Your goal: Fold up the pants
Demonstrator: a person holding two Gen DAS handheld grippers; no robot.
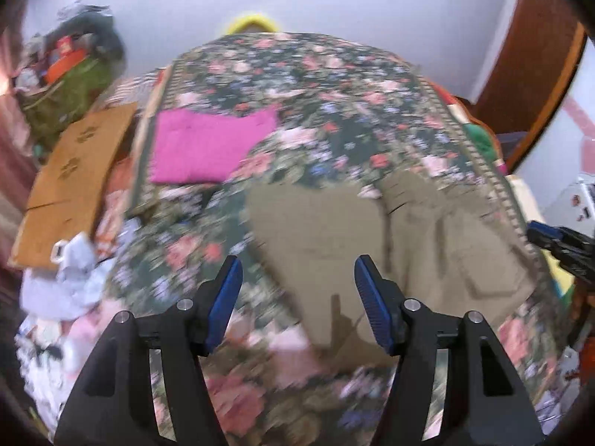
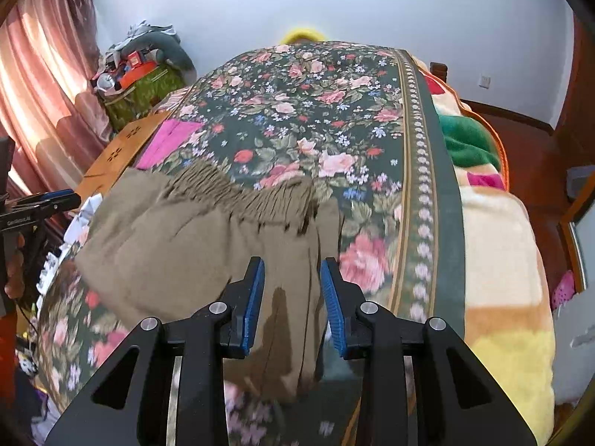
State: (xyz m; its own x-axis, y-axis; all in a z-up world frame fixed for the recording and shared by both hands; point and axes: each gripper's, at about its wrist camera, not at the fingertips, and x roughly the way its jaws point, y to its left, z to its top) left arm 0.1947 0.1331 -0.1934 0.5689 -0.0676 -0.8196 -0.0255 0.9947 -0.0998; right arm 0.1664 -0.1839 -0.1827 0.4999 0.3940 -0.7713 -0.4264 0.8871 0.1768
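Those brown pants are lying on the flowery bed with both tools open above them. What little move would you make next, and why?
Probably lower the right tool and close it on the khaki pants. Its fingers are apart with a strip of the fabric between them, not yet pinched. The left tool is also open over the pants, holding nothing.

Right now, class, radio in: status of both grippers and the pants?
Left gripper open, empty, above khaki pants. Right gripper open, khaki fabric between fingers, not clamped. Folded pink cloth lies apart on floral bedspread.
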